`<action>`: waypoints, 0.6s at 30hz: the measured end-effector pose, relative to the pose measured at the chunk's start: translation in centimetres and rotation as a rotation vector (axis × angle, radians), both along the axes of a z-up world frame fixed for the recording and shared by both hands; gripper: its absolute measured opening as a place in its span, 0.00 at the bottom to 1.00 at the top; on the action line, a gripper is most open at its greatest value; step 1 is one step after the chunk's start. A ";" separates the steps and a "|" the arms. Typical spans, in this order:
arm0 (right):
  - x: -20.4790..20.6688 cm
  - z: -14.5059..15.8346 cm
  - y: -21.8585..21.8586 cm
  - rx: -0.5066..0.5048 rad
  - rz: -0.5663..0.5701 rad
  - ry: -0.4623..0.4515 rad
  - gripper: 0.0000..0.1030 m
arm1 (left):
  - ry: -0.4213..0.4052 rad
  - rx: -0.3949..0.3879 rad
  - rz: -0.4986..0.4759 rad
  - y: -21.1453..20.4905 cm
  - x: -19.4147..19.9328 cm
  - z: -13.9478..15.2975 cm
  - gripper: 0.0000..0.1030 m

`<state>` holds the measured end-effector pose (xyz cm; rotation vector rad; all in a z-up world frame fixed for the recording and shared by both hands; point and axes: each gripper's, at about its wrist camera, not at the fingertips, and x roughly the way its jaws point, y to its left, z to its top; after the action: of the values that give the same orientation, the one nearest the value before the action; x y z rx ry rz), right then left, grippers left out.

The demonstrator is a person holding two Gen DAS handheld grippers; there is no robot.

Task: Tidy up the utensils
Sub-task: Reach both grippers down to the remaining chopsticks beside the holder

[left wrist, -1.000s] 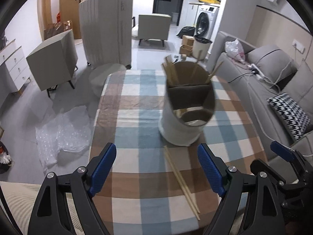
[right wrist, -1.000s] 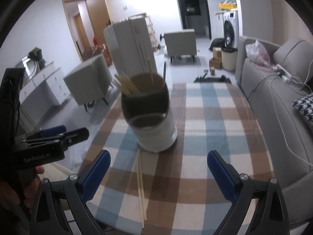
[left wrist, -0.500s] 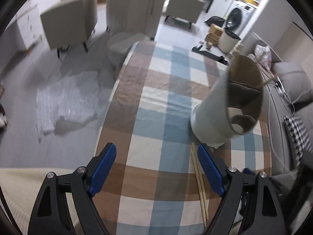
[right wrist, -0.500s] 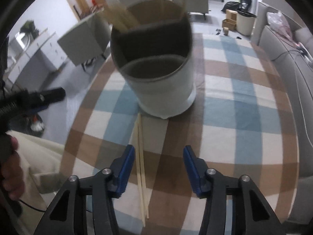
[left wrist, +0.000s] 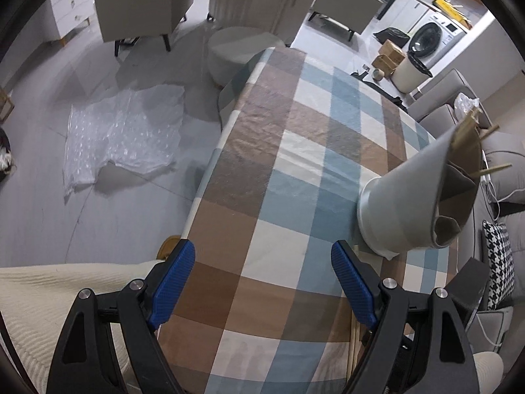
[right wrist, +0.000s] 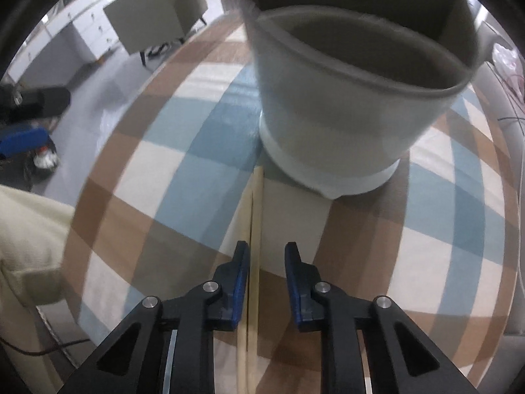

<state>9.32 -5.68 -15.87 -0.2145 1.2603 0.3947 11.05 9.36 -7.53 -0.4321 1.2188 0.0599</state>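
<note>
A pale grey utensil holder (right wrist: 344, 105) with inner compartments stands on the checked tablecloth (right wrist: 170, 151); it also shows at the right of the left wrist view (left wrist: 413, 203), with chopstick tips sticking out of its far compartment. A pair of wooden chopsticks (right wrist: 254, 216) lies on the cloth in front of the holder. My right gripper (right wrist: 266, 259) is low over them, jaws narrowed but apart, with the chopsticks running between the fingers by the left pad. My left gripper (left wrist: 262, 275) is wide open and empty above the table's near left part.
The table's left edge (left wrist: 210, 177) drops to a grey floor with bubble wrap (left wrist: 121, 131). A sofa (left wrist: 505, 164) with a checked cushion runs along the right. Armchairs (left wrist: 141, 3) and a round stool (left wrist: 236, 49) stand beyond the table.
My right gripper has dropped toward the chopsticks and narrowed its jaws around them. My left gripper has swung left, so the holder now sits at the right edge of its view.
</note>
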 end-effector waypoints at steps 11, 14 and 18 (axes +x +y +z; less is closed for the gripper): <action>-1.6 0.8 -0.2 -0.053 0.058 -0.012 0.09 | 0.009 -0.015 -0.005 0.4 0.2 -0.1 0.79; -1.7 0.9 -0.1 -0.069 0.078 -0.023 0.09 | 0.010 -0.016 0.000 0.6 0.1 -0.1 0.79; -1.4 0.5 0.3 -0.074 0.078 -0.020 0.10 | 0.024 -0.015 0.003 0.7 0.2 -0.4 0.79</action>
<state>7.95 -5.34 -15.34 -0.3302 1.2509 0.4123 11.22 10.09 -7.96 -0.4478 1.2432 0.0584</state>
